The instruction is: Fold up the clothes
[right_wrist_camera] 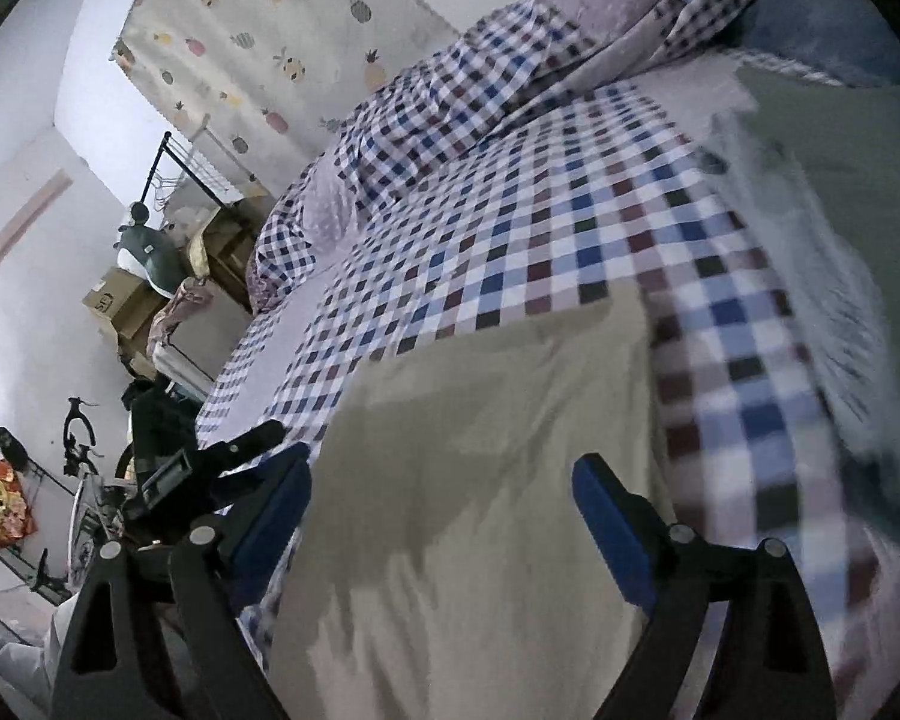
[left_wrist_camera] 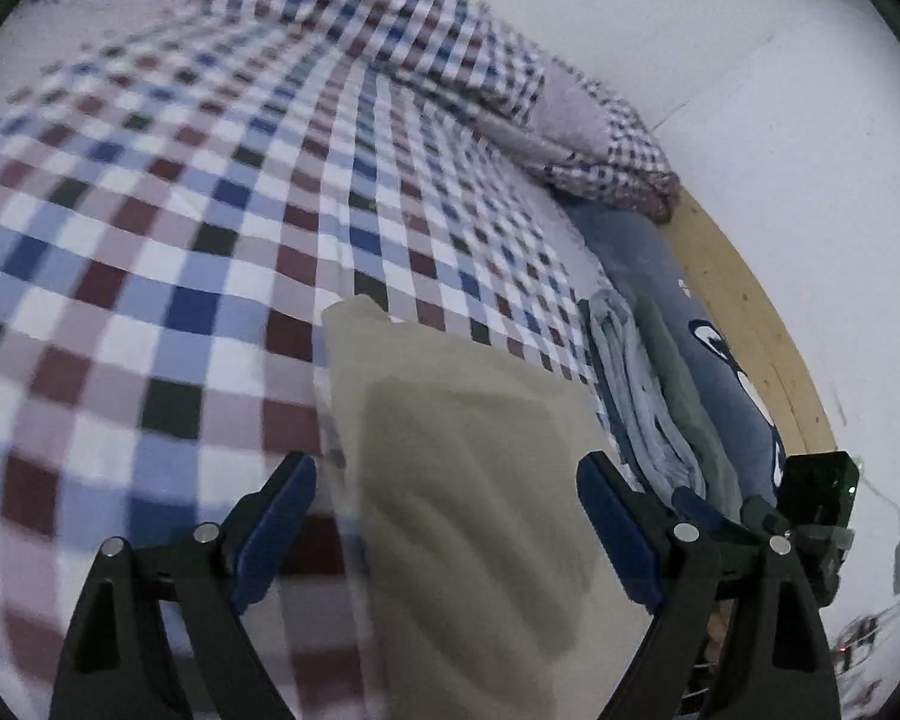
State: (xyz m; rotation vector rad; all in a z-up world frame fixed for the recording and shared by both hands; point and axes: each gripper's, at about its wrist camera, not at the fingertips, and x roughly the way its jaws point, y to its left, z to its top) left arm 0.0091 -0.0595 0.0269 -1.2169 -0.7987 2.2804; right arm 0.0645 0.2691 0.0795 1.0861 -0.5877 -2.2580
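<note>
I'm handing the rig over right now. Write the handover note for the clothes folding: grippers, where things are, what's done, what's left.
Left gripper: open, holding nothing, above the beige garment.
Right gripper: open, empty, above the same garment.
The beige garment lies as a flat rectangle on the checked bedsheet, near the bed's edge; it looks folded, though blur hides the details.
A stack of folded clothes, grey and green, sits by the blue plush toy near the wall.
Done: earlier pieces stacked; beige piece apparently folded.
Left: probably check the fold and move it onto the stack.
</note>
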